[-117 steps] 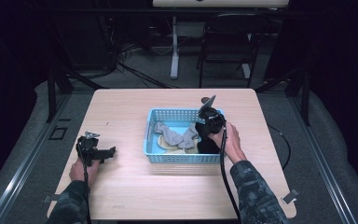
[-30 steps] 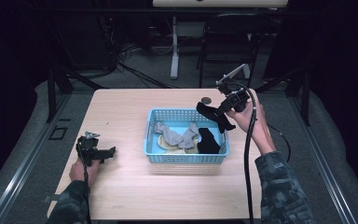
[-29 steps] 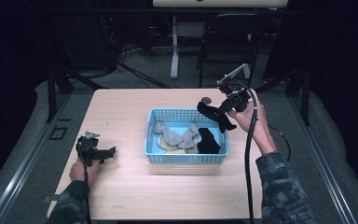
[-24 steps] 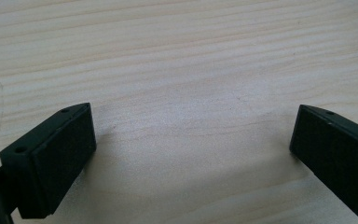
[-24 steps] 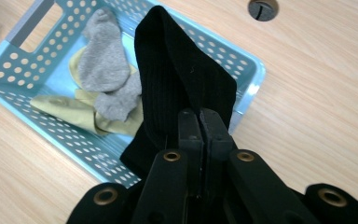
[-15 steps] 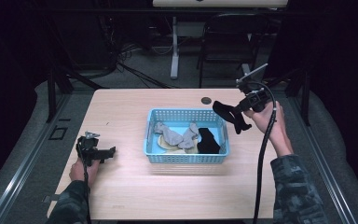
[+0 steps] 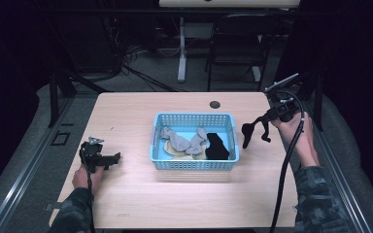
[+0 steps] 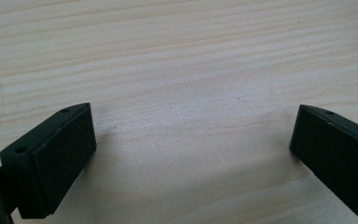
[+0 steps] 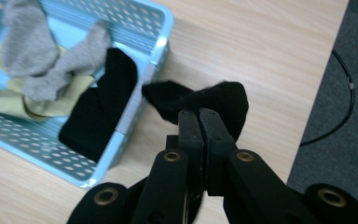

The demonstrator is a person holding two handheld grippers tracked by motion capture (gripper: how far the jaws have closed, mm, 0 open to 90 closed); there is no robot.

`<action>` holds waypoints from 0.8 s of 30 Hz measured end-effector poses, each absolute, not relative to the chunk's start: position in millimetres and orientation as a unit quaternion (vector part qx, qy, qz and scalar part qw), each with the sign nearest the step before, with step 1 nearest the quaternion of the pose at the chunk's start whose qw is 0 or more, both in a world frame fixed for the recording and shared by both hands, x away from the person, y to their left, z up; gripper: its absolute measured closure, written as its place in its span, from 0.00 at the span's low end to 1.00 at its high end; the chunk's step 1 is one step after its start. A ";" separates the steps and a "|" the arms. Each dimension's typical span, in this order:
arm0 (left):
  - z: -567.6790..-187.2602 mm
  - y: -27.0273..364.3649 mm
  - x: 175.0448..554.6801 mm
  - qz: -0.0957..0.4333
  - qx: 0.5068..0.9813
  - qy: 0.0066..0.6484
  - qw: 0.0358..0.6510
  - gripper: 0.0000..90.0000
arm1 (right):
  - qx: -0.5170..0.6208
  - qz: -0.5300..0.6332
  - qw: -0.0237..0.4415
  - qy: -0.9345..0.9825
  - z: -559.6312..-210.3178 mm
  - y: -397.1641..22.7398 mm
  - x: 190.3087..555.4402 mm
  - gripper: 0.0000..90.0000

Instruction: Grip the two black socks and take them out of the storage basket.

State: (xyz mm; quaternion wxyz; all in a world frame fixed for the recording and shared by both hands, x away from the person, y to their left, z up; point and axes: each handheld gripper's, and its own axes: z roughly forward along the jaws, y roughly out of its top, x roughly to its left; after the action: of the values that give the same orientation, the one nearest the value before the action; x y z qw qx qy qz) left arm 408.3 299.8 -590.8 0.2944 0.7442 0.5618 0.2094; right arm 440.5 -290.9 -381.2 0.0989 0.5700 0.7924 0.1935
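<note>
Black sock [image 9: 200,100], limp and bunched (fingers [image 9: 199,122] pinched tight on it), beside blue basket [image 9: 161,28].

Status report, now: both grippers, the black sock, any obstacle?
Right gripper shut on black sock, hanging right of blue basket. Left gripper open, empty, on table. Nothing in the way.

Left gripper [image 7: 114,158]: jaws spread wide, low and level, hand [image 7: 83,175] behind it.
Right gripper [image 9: 199,116]: jaws pressed together, pinching a black sock [image 9: 214,100] that hangs below the tips.
Right hand [image 7: 296,130]: raised, forearm stretched behind.
</note>
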 end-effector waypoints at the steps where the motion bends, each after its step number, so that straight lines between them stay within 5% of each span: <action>1: -590.7 299.8 408.3 0.209 0.744 0.562 0.294 0.00 | 0.573 0.190 0.097 0.791 -385.0 -294.2 440.6 0.98; 24: -590.8 299.9 408.4 0.210 0.744 0.561 0.294 0.00 | 0.619 0.125 0.031 0.775 -495.2 -313.7 453.2 0.96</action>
State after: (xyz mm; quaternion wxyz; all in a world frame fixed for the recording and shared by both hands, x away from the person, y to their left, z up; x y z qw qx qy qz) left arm 408.4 299.9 -590.8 0.2945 0.7445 0.5613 0.2096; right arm 453.2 -313.7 -495.2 0.0312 0.6190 0.7748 0.1249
